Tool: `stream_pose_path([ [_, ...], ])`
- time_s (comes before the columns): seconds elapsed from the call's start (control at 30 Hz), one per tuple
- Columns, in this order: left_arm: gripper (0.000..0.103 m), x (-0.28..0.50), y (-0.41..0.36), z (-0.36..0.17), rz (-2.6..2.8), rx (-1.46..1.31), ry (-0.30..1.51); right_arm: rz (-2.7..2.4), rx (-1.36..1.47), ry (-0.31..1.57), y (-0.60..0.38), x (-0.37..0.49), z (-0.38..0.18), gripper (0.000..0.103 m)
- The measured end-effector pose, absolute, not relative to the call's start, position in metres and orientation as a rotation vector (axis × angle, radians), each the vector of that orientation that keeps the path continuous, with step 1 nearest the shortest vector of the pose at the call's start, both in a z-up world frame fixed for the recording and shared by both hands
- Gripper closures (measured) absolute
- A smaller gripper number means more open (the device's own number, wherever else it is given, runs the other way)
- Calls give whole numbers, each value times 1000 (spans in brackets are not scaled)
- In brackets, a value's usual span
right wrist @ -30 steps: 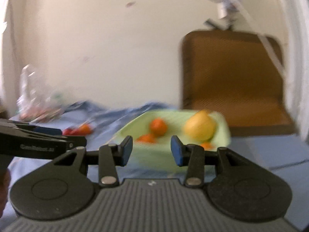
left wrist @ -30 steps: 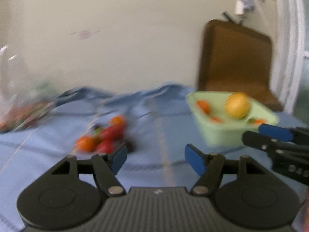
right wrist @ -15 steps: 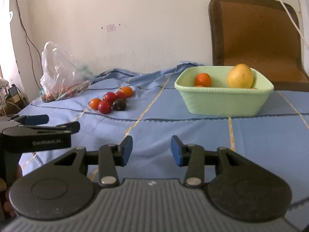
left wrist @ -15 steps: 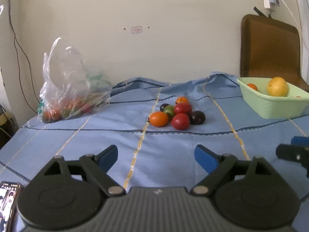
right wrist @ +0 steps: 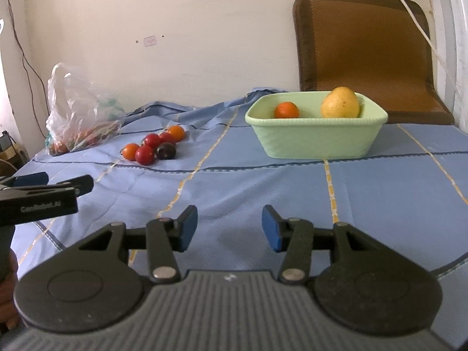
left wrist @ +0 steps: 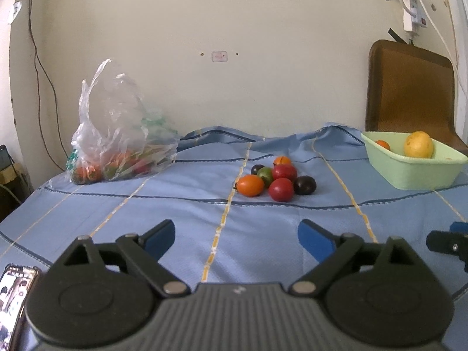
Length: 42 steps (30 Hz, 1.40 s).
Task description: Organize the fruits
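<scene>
A small heap of fruits [left wrist: 275,178] in red, orange, green and dark purple lies on the blue cloth, also in the right wrist view [right wrist: 153,147]. A pale green basket [right wrist: 316,142] holds an orange fruit [right wrist: 286,110] and a yellow fruit [right wrist: 340,103]; it shows at the right of the left wrist view [left wrist: 415,172]. My left gripper [left wrist: 237,238] is open and empty, well short of the heap. My right gripper [right wrist: 229,228] is open and empty, short of the basket.
A clear plastic bag [left wrist: 117,134] with more fruit stands at the far left by the wall. A brown chair back [right wrist: 362,46] is behind the basket. A phone [left wrist: 14,295] lies at the near left. The blue cloth [left wrist: 175,204] covers the surface.
Both views swung from blurred and basket-facing to steady. The left gripper now faces the heap and its jaws have opened wider. The right gripper has pulled back from the basket.
</scene>
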<state>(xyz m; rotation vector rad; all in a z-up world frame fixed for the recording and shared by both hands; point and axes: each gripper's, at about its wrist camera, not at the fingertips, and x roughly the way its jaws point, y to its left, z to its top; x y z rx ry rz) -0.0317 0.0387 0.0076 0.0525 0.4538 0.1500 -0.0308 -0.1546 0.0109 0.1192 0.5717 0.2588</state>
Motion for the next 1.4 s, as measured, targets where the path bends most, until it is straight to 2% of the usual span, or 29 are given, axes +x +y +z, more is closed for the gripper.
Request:
stream_pose_path([
  [0.37, 7, -24, 42, 6, 151, 28, 500, 276, 136, 572, -157, -33, 11, 51],
  [0.67, 4, -23, 45, 5, 163, 13, 514, 281, 138, 547, -157, -38, 13, 44],
  [0.97, 0, -23, 42, 5, 163, 30, 511, 298, 140, 542, -156, -39, 14, 44],
  [1.4, 0, -24, 40, 6, 153, 46, 500, 295, 132, 546, -156, -39, 14, 43],
])
